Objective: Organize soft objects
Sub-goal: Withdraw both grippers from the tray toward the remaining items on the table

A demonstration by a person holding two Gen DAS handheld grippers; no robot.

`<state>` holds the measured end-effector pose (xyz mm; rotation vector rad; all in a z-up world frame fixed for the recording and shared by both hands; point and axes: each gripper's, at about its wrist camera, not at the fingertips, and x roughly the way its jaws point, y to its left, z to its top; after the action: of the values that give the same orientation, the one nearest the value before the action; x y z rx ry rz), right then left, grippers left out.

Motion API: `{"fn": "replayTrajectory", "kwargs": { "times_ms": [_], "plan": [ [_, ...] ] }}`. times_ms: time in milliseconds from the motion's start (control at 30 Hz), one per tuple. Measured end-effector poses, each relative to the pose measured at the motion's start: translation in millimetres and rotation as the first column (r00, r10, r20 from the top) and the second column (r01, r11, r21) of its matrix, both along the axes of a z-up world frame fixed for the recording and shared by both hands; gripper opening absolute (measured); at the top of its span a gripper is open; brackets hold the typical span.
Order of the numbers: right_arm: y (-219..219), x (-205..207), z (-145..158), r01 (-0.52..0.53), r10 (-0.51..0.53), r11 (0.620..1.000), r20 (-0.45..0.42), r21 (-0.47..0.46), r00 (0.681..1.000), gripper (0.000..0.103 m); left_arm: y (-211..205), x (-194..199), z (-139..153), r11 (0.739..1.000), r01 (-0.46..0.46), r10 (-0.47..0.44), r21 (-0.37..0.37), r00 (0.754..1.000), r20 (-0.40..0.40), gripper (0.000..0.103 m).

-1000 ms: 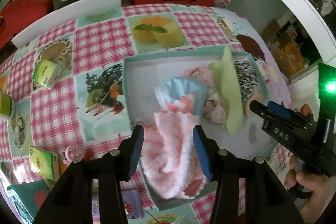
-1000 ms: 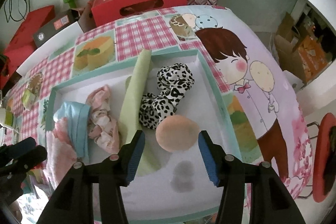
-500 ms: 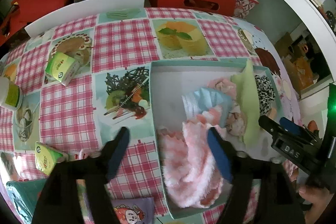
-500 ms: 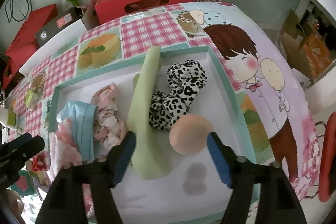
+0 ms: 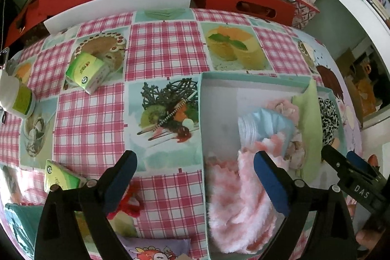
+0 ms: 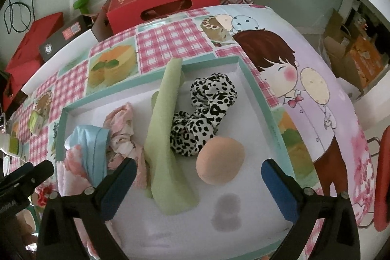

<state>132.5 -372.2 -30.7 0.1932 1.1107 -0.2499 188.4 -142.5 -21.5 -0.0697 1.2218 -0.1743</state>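
Left wrist view: the left gripper [image 5: 193, 168] hangs spread wide and empty over the near left wall of the teal tray [image 5: 251, 80], one finger above the checked tablecloth [image 5: 165, 45], the other above the fluffy pink cloth [image 5: 240, 189]. That cloth lies inside the tray at its near left corner, its long axis running from the near edge toward the tray's middle, far end resting on the folded blue cloth [image 5: 267, 124]. The next soft thing looks to be the red-and-pink item [image 5: 129, 205] near the table's near edge, though it is largely hidden; swing left, come down straight over it and close on its bulk.

Right wrist view: the right gripper [image 6: 197, 174] is likewise wide and empty above the tray's near right part, by the peach sponge [image 6: 220, 160]. The green cloth [image 6: 168, 128] runs far edge to near edge, its top leaning on the far wall.
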Motion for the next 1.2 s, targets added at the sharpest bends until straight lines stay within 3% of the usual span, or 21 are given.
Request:
{"fn": "replayTrajectory", "kwargs": {
  "times_ms": [400,633,767,900,1200],
  "plan": [
    [14,5,16,-0.028,0.029,0.999,0.073,-0.020,0.997,0.103,20,2,12,1.000,-0.030,0.030,0.000,0.999,0.024,0.097],
    [45,13,24,-0.116,0.117,0.993,0.093,-0.023,0.989,0.103,69,5,21,0.989,-0.142,0.140,0.030,0.989,0.039,0.097],
    [62,16,26,-0.154,0.156,0.988,0.100,-0.030,0.983,0.103,104,3,22,0.973,-0.218,0.217,0.070,0.976,0.034,0.097],
    [83,20,27,-0.197,0.199,0.980,0.097,-0.031,0.975,0.103,137,-1,24,0.956,-0.286,0.285,0.060,0.958,0.019,0.097],
    [154,24,27,-0.370,0.368,0.929,0.099,0.000,0.925,0.103,165,-15,23,0.949,-0.310,0.312,0.060,0.950,-0.023,0.097]
  ]
}}
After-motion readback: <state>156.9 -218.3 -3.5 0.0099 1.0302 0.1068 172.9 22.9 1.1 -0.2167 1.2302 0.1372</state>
